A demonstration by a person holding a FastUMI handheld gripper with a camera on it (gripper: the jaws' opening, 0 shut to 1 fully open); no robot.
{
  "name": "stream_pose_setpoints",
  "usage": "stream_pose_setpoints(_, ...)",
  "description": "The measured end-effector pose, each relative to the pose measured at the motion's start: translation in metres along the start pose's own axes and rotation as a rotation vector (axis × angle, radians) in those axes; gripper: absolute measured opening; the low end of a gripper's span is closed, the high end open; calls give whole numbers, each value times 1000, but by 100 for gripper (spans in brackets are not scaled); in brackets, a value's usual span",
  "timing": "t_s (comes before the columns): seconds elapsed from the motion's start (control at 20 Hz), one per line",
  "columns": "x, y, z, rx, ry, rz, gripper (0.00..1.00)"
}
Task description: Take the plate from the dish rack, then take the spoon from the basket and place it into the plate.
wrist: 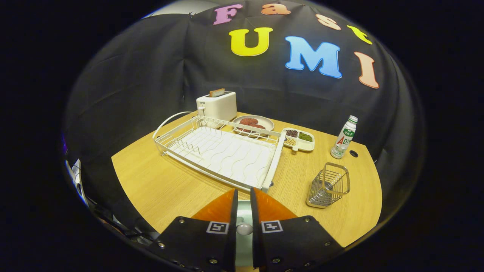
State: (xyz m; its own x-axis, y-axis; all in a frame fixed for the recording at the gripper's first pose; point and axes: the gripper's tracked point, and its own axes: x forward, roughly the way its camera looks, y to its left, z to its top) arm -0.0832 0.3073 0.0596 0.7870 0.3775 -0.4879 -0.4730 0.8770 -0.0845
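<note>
1. Nearest the camera is the gripper (244, 204). Its fingers are pulled in close together with a thin pale slab clamped between them. I reckon that's the plate (244, 215) seen edge-on, held upright by its rim, though it's hard to be sure from this angle.
2. Over on the left, just ahead of the fingertips, is the white wire dish rack (223, 151). Its slots are bare, which fits the plate already being out of it.
3. Behind the rack's far corner is a white toaster (216, 105) with a slice poking out the top.
4. Next along, just behind the rack, is a second dish of reddish food (252, 122), then a small divided tray (298, 139) of beans or grains. Neither is part of the job, I'd say.
5. Right of the fingers, well apart from the rack, is the wire basket (328, 185). There's a thin dark handle inside that looks like the spoon (329, 185), standing upright so it's easy to pinch from above.
6. Beyond the basket is a small drink bottle (344, 136), upright near the table's back edge.
7. It all sits on a light wood-grain table (159, 185), with black cloth walls close around it.
8. My guess is the plate needs setting down flat on the open wood before going for the spoon.
</note>
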Motion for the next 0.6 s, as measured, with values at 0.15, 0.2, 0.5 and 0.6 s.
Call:
stream_pose_setpoints(0.15,0,-14,5,-6,-22,-15,18)
stream_pose_setpoints(0.2,-6,-19,11,-1,-34,-24,27)
stream_pose_setpoints(0.5,-65,-90,67,103,-222,-191,37)
stream_pose_setpoints(0.6,-94,-121,94,121,-310,-265,36)
